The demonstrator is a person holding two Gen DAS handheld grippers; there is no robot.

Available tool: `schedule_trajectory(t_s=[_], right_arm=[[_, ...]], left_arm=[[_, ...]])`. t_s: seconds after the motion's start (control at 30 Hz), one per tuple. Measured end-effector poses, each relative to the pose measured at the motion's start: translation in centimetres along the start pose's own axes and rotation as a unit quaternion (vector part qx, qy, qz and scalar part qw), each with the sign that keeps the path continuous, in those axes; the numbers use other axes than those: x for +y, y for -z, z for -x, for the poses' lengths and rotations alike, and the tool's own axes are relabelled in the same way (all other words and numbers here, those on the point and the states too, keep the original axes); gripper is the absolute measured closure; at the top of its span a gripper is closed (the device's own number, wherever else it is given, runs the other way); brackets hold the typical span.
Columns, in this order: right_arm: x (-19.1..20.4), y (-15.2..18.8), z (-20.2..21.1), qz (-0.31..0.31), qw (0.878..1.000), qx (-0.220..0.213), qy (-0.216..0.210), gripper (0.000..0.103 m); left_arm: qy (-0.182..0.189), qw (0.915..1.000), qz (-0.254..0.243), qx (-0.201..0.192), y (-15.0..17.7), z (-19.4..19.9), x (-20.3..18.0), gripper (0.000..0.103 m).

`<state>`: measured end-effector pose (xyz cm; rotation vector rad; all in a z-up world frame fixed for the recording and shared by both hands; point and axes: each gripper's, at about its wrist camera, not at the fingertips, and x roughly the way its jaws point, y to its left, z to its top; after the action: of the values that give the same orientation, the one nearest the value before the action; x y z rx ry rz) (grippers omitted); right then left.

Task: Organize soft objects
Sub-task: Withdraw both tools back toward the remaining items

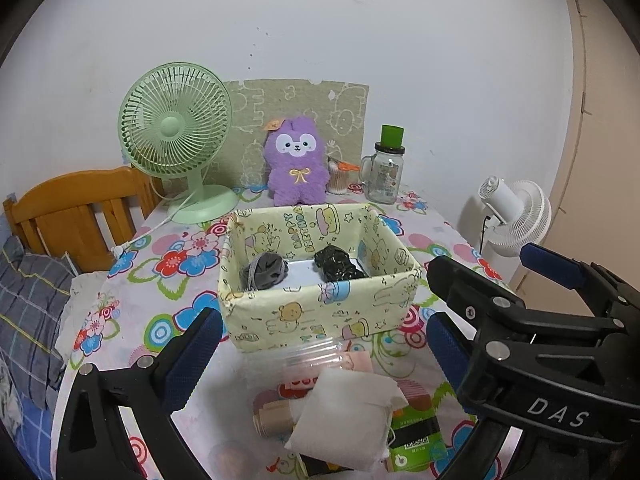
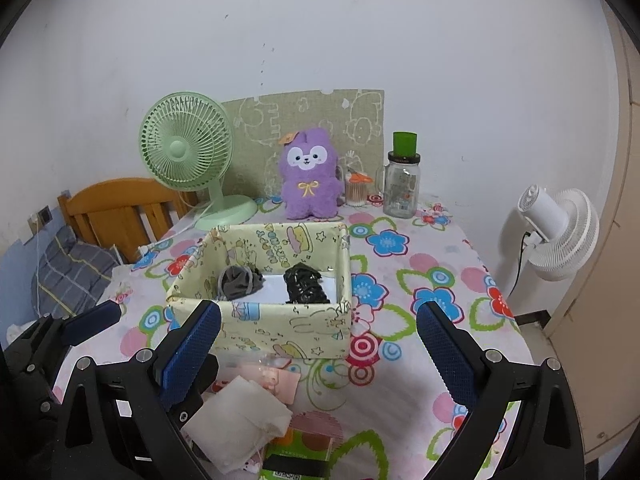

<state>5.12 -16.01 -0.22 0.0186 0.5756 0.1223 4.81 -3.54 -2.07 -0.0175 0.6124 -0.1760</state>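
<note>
Two bundles already lie in the box [image 1: 320, 312]; both grippers, left gripper [image 1: 320, 344] and right gripper [image 2: 320, 344], gape empty. Next: grasp the white pouch [image 1: 344, 416] at six o'clock.

Home bedroom. Wooden bed headboard [image 1: 76, 208] with a plaid pillow [image 1: 28, 312] sits just beside the counter [image 2: 440, 280], which has a floral cloth over it. Green desk fan [image 1: 176, 136], purple plush toy [image 1: 296, 162] and a glass jar [image 1: 386, 174] stand at the plain white wall. White standing fan [image 2: 560, 232] near a door on the right.
</note>
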Motion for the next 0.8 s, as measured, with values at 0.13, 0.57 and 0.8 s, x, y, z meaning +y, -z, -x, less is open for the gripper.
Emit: schedule_trajectory(t_s=[0.13,0.57,0.8], right_arm=[[-0.1,0.6,0.0,0.001,1.0,0.002,-0.002,0.003],[0.0,2.7,-0.5,0.005,1.0,0.014,-0.003,0.003],[0.2,3.6,-0.5,0.014,1.0,0.017,-0.001,0.003]], left_arm=[[0.001,1.0,-0.004,0.002,0.5,0.0,-0.1,0.0],[0.002,0.9996,-0.015,0.022,2.6,-0.9,-0.4,0.0],[0.01,0.9993,-0.018,0.031,3.4,-1.4,-0.7,0.0]])
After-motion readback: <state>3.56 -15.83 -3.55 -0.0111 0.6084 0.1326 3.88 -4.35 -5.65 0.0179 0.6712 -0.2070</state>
